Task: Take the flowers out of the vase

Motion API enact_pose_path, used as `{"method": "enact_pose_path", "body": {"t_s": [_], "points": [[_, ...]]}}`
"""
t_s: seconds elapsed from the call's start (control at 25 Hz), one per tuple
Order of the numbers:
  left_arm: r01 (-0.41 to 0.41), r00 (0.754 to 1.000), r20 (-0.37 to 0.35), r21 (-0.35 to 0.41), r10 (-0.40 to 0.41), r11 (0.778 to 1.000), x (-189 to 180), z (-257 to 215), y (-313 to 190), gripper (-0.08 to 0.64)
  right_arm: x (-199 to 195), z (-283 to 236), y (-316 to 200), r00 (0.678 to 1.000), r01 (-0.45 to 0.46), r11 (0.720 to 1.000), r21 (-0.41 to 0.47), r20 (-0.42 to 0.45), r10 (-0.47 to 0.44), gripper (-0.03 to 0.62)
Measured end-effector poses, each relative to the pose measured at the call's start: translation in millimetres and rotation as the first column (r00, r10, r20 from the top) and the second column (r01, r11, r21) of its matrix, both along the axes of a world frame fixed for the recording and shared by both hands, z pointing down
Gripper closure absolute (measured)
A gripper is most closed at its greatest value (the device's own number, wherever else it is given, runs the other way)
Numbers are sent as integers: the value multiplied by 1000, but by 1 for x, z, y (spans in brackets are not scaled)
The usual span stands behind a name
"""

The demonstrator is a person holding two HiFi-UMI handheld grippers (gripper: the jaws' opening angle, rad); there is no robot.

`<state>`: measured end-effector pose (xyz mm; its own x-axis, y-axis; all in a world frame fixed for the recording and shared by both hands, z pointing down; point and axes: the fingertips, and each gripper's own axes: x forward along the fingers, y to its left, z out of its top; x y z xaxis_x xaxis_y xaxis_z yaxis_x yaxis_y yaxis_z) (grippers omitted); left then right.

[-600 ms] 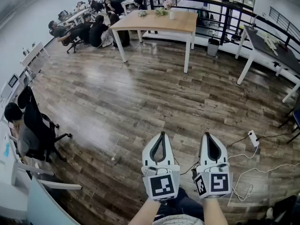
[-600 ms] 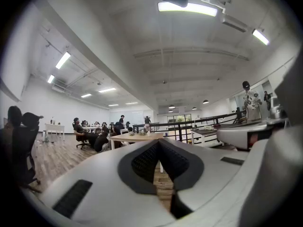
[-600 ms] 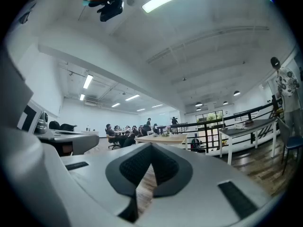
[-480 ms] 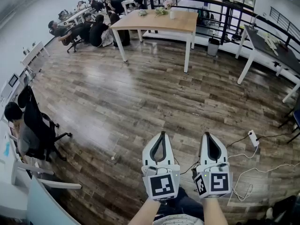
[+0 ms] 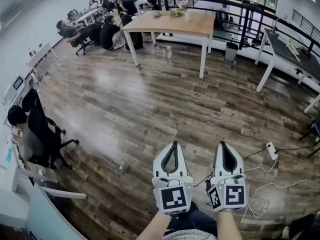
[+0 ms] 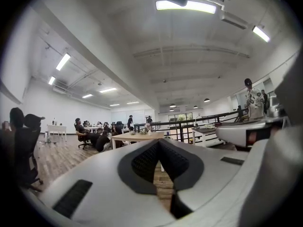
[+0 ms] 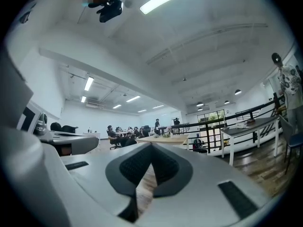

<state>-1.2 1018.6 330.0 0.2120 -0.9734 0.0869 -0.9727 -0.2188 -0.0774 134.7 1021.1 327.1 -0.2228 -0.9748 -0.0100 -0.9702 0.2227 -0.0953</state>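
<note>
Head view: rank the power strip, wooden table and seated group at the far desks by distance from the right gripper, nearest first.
1. Power strip: on the floor, just right of the right gripper.
2. Wooden table: across the open floor, ahead and a little left.
3. Seated group: past the table's left end, far upper left.

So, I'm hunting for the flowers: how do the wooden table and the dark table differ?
The wooden table has a light brown top, the dark table a near-black one. The wooden table carries flowers; the dark table shows only pale bits. Both have white legs.
</note>
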Motion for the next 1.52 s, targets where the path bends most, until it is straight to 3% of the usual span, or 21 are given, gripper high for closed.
{"method": "enact_pose_path", "body": {"t_s": [0.92, 1.16, 1.52], "points": [[42, 999, 10, -22, -42, 999, 9, 5, -16, 540, 20, 14, -22, 999, 18, 999, -30, 50, -17, 600], [37, 999, -1, -9, -37, 999, 5, 13, -48, 540, 15, 21, -52, 999, 20, 999, -36, 41, -18, 600], [54, 998, -27, -63, -56, 997, -18, 26, -127, 540, -5, 25, -134, 999, 26, 998, -52, 31, -24, 600]]}}
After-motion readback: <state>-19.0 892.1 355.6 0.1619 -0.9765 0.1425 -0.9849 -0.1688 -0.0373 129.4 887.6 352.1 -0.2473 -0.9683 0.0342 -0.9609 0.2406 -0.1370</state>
